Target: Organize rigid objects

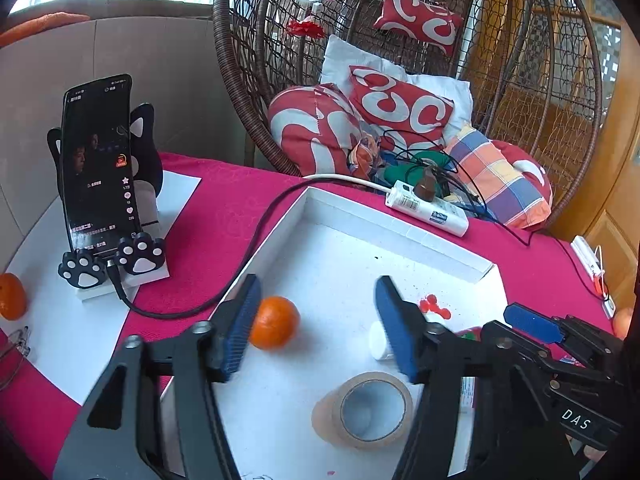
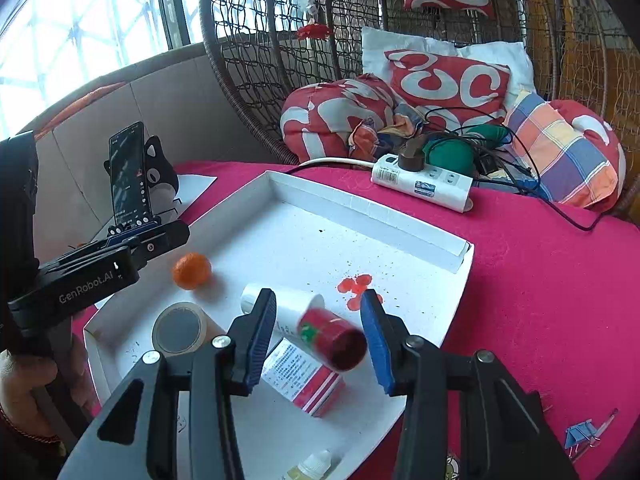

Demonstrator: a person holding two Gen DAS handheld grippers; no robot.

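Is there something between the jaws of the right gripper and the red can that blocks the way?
Nothing visible blocks it. The right gripper is open, and the red can lies on its side in the gap between the jaws. It rests against the white bottle and over the medicine box inside the white tray.

The left gripper [image 1: 316, 328] is held with its jaws spread wide above a white tray [image 1: 400, 232], nothing gripped between them. An orange [image 1: 276, 322] is seen in the tray just beside the left finger, and a tape roll [image 1: 372, 408] lies nearer the camera. A white bottle [image 1: 378, 340] is partly hidden behind the right finger. The right gripper [image 1: 532, 326] is seen at the right edge. A phone [image 1: 100, 160] is propped upright on a paw-shaped stand [image 1: 112, 266], and a second orange [image 1: 12, 296] sits at the far left.
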